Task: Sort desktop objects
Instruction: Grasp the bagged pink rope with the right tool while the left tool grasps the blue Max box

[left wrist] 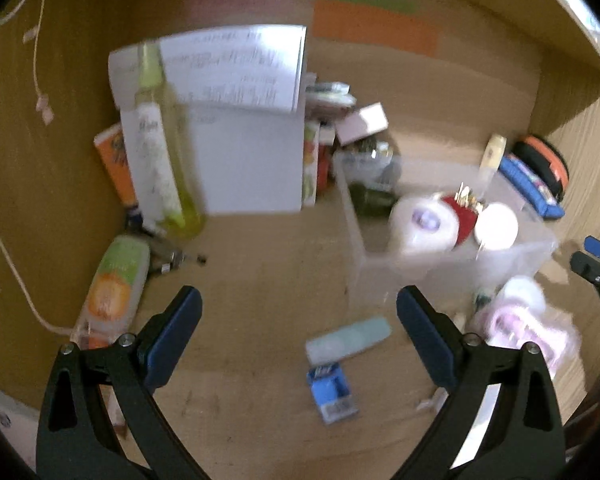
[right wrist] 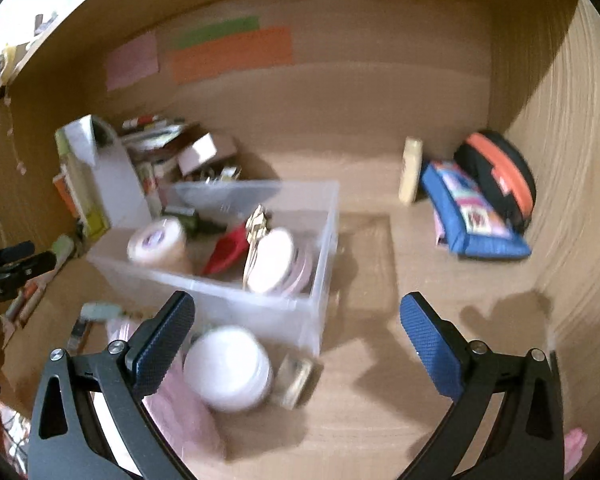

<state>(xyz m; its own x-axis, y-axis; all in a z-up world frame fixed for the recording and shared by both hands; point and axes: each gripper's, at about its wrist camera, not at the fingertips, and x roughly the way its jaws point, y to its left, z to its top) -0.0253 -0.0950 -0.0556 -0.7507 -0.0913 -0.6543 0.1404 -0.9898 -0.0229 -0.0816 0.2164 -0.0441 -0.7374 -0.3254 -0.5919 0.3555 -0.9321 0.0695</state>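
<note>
I take the clear plastic bin point(right wrist: 260, 304) as my landmark. Inside it already lie a roll of tape point(right wrist: 158, 242), a red thing point(right wrist: 226, 254), a flat round pink box point(right wrist: 274, 262) and a dark bottle point(left wrist: 370, 200), so I judge that a part of the sorting is done.

Much is left outside. Just in front of the bin, on the desk point(right wrist: 380, 420), stand a white round jar point(right wrist: 228, 368) and a small glass jar point(right wrist: 296, 378), touching a pink cloth-like thing point(right wrist: 180, 412). To the left of the bin I see a pale green stick point(left wrist: 348, 340), a blue packet point(left wrist: 332, 394) and a lying orange-green bottle point(left wrist: 116, 284). To the right of the bin lean a blue pouch point(right wrist: 472, 220) and a black-orange case point(right wrist: 500, 176).

My left gripper point(left wrist: 300, 340) is spread wide and holds nothing. My right gripper point(right wrist: 296, 344) is also fully spread and empty.

The pictures are blurred. I cannot read any label, and what the red thing is I cannot tell. The pile behind the bin is hard to make out.
</note>
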